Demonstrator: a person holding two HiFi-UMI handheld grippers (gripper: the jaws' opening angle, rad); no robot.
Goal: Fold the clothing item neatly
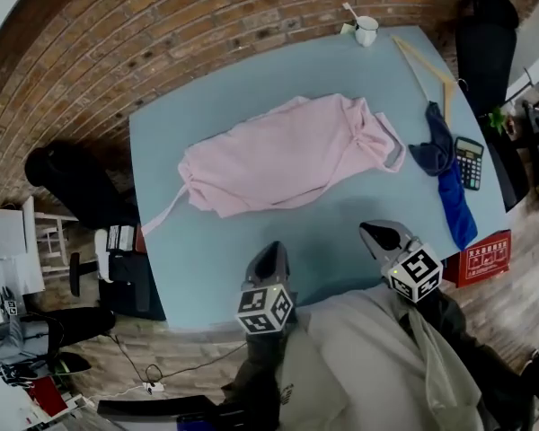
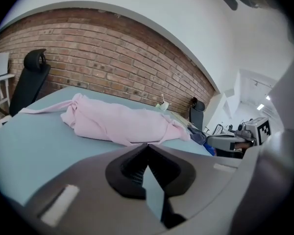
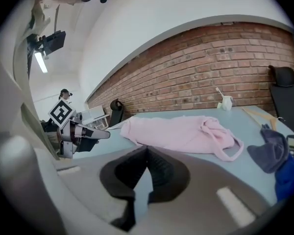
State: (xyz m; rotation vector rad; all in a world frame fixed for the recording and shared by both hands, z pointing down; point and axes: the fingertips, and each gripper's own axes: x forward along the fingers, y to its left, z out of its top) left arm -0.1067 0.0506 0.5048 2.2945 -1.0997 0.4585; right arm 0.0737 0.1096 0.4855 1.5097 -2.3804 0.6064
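A crumpled pink garment (image 1: pixel 283 155) lies bunched on the light blue table (image 1: pixel 180 250), a thin strap trailing off its left end. It shows in the left gripper view (image 2: pixel 120 124) and the right gripper view (image 3: pixel 179 132) too. My left gripper (image 1: pixel 271 251) hovers over the table's near edge, short of the garment, jaws shut with nothing between them (image 2: pixel 148 146). My right gripper (image 1: pixel 377 233) is to its right, also near the front edge, shut and empty (image 3: pixel 147 150). Neither touches the cloth.
A blue cloth (image 1: pixel 445 173) and a calculator (image 1: pixel 469 162) lie at the table's right side. A wooden hanger (image 1: pixel 427 65) and a white mug (image 1: pixel 366 30) sit at the far right corner. Black chairs (image 1: pixel 76 182) stand at left and far right; a red box (image 1: pixel 483 259) at right.
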